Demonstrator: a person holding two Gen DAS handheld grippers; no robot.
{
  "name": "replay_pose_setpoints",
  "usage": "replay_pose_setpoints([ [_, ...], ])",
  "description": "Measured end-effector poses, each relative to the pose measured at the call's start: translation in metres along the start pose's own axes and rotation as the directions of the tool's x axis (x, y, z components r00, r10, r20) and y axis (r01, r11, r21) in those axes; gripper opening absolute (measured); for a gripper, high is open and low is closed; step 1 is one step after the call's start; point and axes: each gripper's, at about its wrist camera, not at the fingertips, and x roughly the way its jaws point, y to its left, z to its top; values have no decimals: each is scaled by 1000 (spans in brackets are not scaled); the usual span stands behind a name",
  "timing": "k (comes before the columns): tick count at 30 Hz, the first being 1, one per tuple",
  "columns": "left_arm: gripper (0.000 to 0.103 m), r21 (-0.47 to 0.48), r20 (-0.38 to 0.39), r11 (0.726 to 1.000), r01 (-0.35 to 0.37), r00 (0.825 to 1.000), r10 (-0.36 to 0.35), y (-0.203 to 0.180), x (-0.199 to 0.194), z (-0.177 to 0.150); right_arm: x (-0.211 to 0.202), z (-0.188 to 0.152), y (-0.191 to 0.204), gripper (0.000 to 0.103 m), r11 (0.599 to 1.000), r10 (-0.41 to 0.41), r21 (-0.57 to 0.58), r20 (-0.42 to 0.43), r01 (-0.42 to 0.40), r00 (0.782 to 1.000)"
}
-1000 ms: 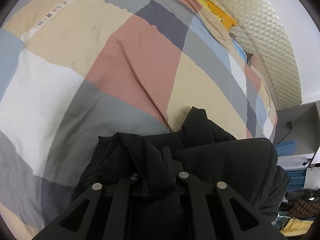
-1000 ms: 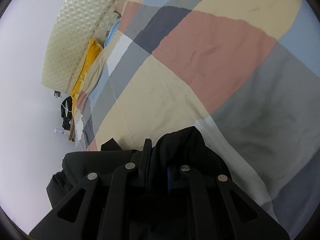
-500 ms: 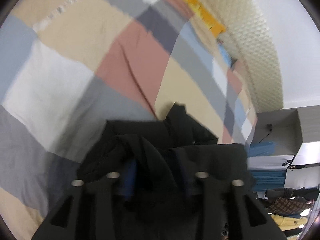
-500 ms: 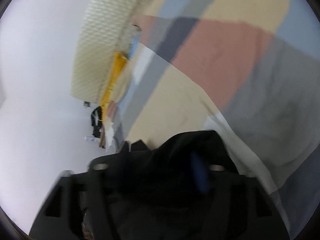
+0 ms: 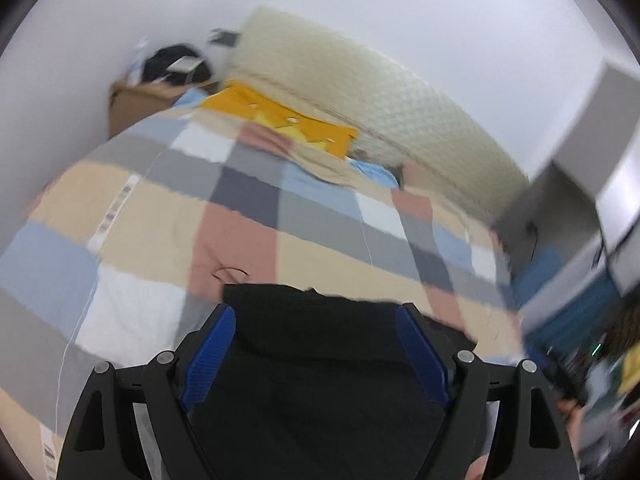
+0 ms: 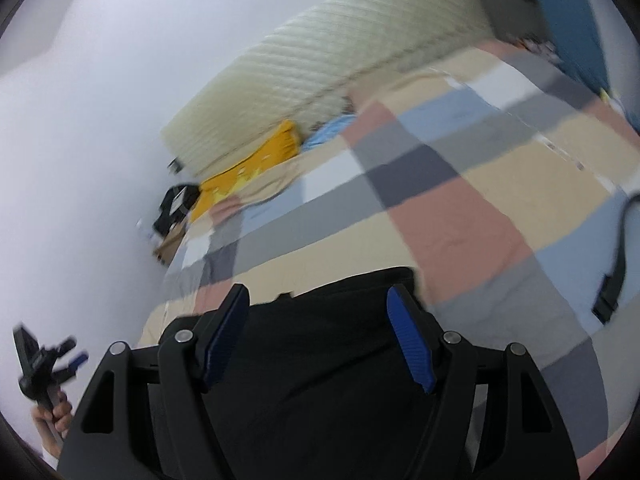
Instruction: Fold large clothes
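A black garment (image 5: 320, 360) lies folded in a heap on the checked bed cover (image 5: 240, 220). My left gripper (image 5: 315, 312) hovers above it with its jaws opening wide. The blue pads (image 5: 208, 356) stand apart from the cloth, and nothing is gripped. In the right wrist view the same black garment (image 6: 320, 360) fills the space below my right gripper (image 6: 317, 294), which is open with bare blue pads (image 6: 412, 348). My left gripper (image 6: 44, 360) also shows at the lower left of the right wrist view, held in a hand.
A quilted cream headboard (image 5: 380, 112) backs the bed, with a yellow cloth (image 5: 280, 120) at its foot. A cardboard box (image 5: 136, 100) stands at the far left corner and grey shelves (image 5: 560, 200) at the right. A black strap (image 6: 616, 272) lies on the cover.
Both grippers were shut on folds of the black garment; both have let go, opened wide and risen. The views have tilted up from the cover to the headboard and wall.
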Motion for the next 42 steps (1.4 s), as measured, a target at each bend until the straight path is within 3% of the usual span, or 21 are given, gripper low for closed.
replay_pose_setpoints([
  [3, 82, 88, -24, 996, -12, 1000, 14, -41, 33, -24, 15, -24, 44, 72, 992, 11, -127, -18, -13, 1000],
  [5, 82, 95, -75, 995, 7, 997, 0, -57, 59, -39, 31, -43, 70, 64, 971, 19, -237, -58, -32, 998],
  [6, 82, 106, -98, 994, 11, 995, -1, -65, 72, -46, 37, -51, 78, 55, 961, 14, -273, -74, -34, 997],
  [7, 82, 121, -108, 993, 1, 994, 12, -70, 80, -51, 51, -63, 91, 50, 942, -12, -334, -101, -23, 995],
  [10, 82, 204, -93, 977, -59, 992, 80, -87, 105, -64, 80, -85, 102, 50, 922, -56, -388, -141, -3, 988],
  [15, 82, 281, -71, 950, -138, 984, 163, -95, 137, -73, 123, -101, 94, 50, 916, -115, -396, -127, 56, 985],
  [20, 82, 266, -57, 951, -158, 982, 179, -92, 160, -68, 139, -94, 91, 50, 921, -120, -378, -45, 94, 992],
  [26, 82, 263, -68, 947, -184, 976, 208, -87, 195, -58, 175, -80, 95, 50, 913, -154, -391, -58, 120, 986],
  [36, 85, 265, -60, 950, -167, 980, 190, -78, 235, -53, 222, -83, 90, 50, 916, -160, -388, -114, 104, 981],
  [42, 87, 258, -47, 955, -148, 985, 166, -75, 246, -58, 235, -91, 87, 50, 909, -157, -404, -101, 104, 982],
])
